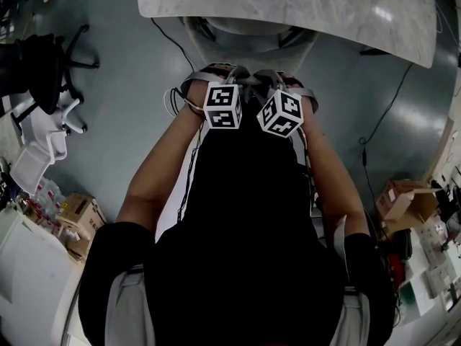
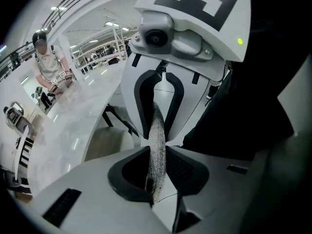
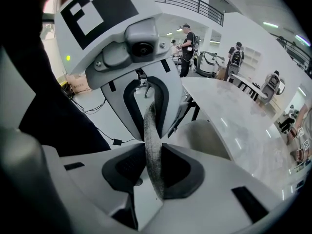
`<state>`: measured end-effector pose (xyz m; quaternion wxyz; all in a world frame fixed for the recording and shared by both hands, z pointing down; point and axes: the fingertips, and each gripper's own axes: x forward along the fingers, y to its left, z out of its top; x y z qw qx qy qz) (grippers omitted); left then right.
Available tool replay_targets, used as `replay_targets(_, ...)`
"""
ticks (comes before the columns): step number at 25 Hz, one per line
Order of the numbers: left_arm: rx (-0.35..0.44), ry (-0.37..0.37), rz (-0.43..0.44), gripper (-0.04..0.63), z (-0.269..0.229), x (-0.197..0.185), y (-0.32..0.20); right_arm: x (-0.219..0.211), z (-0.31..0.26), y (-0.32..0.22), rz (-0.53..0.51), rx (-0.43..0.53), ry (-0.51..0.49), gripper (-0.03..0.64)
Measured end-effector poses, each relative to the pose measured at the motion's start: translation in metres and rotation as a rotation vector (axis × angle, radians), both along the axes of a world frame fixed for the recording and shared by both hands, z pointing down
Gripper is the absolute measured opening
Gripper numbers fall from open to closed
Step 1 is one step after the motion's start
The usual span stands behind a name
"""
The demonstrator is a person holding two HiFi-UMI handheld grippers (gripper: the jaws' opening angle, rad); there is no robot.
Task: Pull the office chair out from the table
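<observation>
In the left gripper view, the left gripper (image 2: pixel 157 172) is pinching a thin grey mesh edge (image 2: pixel 157 130) between its dark pads (image 2: pixel 180 168). The right gripper view is showing the right gripper (image 3: pixel 153 172) clamping the same strip, and each of these 2 views is catching the other gripper facing it along that edge. The head view is hiding both grips behind the 2 marker cubes (image 1: pixel 222 105), but only it is showing where the edge belongs. There the office chair (image 1: pixel 245 38) is sitting tucked under the rim of the marble table (image 1: pixel 288 2), just beyond the grippers, with the person's forearms (image 1: pixel 155 179) reaching up to it. The gripper views are adding people (image 3: pixel 187 48) standing well behind the table, while the head view alone is taking in cardboard boxes (image 1: pixel 79 215) on the floor at the left.
</observation>
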<state>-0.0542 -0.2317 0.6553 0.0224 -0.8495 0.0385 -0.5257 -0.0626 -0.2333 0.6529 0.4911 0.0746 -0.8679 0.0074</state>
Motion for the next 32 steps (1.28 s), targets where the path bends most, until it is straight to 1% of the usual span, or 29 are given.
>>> replay_targets(5,-0.005,-0.003,-0.005,0.086,-0.002,0.001,0.000,0.001,-0.001,0.000,0.001,-0.025,-0.007,0.098)
replay_targets(9,-0.003,0.001,-0.008,0.083,-0.003,-0.001,0.002,0.000,-0.003,0.002,0.003,-0.020,-0.001,0.094)
replay_targets(16,-0.036,0.007,-0.004,0.081,-0.006,-0.003,0.012,-0.002,-0.004,0.012,0.005,-0.037,0.012,0.092)
replay_targets(21,-0.051,0.027,-0.010,0.078,-0.009,0.001,0.015,0.002,-0.007,0.016,0.002,-0.017,0.024,0.087)
replay_targets(25,-0.085,0.038,0.008,0.075,-0.011,0.005,0.030,0.006,-0.008,0.030,-0.008,-0.039,0.032,0.086)
replay_targets(29,-0.104,0.039,0.017,0.075,-0.010,0.006,0.045,0.007,-0.007,0.044,0.005,-0.050,0.039,0.086)
replay_targets(32,-0.110,0.043,0.007,0.075,-0.010,0.007,0.054,0.008,-0.006,0.054,0.007,-0.052,0.040,0.086)
